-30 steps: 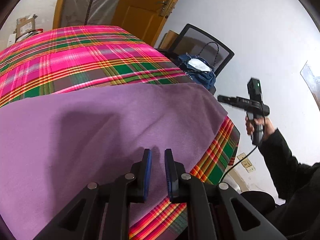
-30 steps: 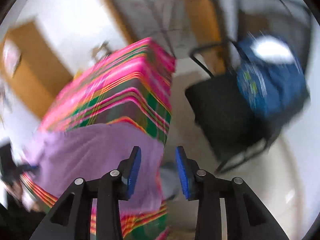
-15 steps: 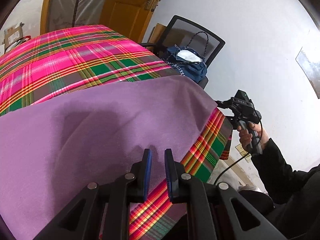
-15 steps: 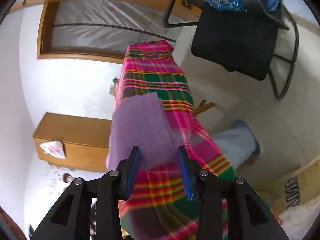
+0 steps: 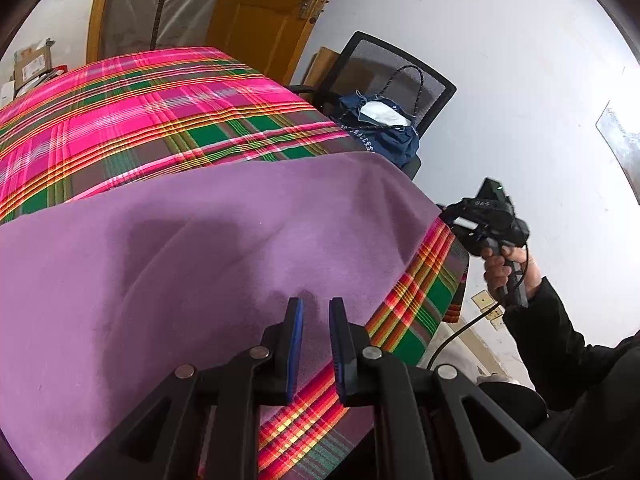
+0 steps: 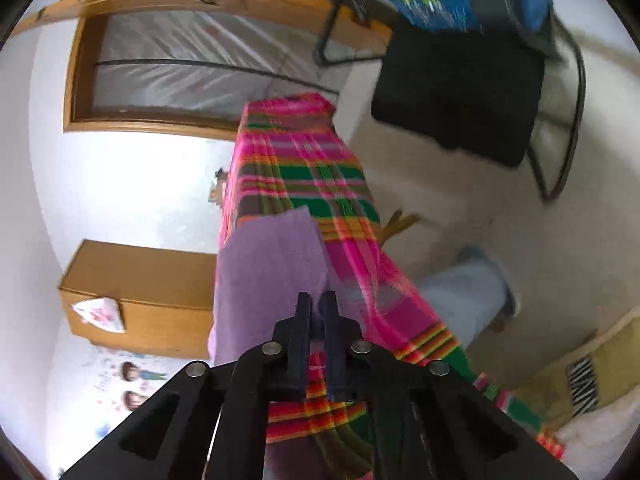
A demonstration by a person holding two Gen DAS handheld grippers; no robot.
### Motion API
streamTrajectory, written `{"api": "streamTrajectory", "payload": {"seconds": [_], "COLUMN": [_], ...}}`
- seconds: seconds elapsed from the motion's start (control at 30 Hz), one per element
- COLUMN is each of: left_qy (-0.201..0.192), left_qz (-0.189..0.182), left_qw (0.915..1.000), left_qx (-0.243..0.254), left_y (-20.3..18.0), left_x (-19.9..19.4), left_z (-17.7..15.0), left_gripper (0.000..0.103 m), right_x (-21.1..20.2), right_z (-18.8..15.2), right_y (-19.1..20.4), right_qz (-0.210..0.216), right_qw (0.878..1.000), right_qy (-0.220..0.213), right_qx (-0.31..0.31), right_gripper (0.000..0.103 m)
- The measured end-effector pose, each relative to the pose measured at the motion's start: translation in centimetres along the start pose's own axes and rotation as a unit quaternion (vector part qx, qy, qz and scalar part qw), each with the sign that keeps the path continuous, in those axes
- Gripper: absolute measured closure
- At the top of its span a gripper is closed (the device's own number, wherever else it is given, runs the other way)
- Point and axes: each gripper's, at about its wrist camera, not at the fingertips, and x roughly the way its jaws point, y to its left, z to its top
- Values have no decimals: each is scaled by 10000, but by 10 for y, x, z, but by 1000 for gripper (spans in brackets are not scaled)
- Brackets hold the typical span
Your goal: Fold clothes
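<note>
A purple cloth (image 5: 200,260) lies spread over the near end of a table with a pink and green plaid cover (image 5: 160,120). My left gripper (image 5: 316,306) sits low over the cloth's near edge. Its jaws stand a narrow gap apart, and the flat cloth shows through that gap. In the left wrist view my right gripper (image 5: 446,216) reaches the cloth's right corner at the table edge. In the right wrist view the right gripper (image 6: 316,298) has its jaws drawn together, with a strip of the purple cloth (image 6: 272,272) between them.
A black office chair (image 5: 400,76) carrying a blue bag (image 5: 376,128) stands past the table's right side, near an orange door (image 5: 272,12). A wooden cabinet (image 6: 140,292) stands by the wall. A person's hand (image 5: 504,268) and a jeans leg (image 6: 468,292) are close by the table.
The right gripper rolled, came down to the cloth's right corner and closed its jaws there. The left gripper stayed where it was, with the same narrow gap.
</note>
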Motion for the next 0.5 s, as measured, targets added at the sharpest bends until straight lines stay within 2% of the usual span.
{"api": "streamTrajectory", "payload": {"seconds": [0.1, 0.23, 0.27, 0.3, 0.37, 0.43, 0.5], "left_qy": [-4, -11, -8, -4, 1, -1, -11], "left_qz": [6, -24, -29, -30, -37, -25, -19], "left_qw": [10000, 10000, 10000, 10000, 10000, 10000, 10000], "left_qx": [-26, -34, -32, -25, -10, -12, -39], "left_y": [2, 3, 2, 2, 2, 3, 4], "left_x": [0, 0, 0, 1, 0, -1, -1], "left_z": [0, 0, 0, -1, -1, -1, 0], "left_gripper": [90, 90, 90, 90, 90, 90, 90], "right_x": [-29, -44, -46, -43, -35, -32, -25], "right_z": [9, 18, 21, 22, 24, 25, 28], "right_y": [14, 17, 11, 4, -11, -14, -12], "right_qz": [-45, -399, -530, -616, -768, -621, -394], "right_qw": [9983, 9951, 9944, 9950, 9958, 9973, 9988], "right_qy": [-500, -756, -800, -718, -497, -401, -296], "right_qx": [-302, -493, -440, -327, -74, 27, 17], "right_gripper": [99, 102, 102, 98, 96, 83, 53]}}
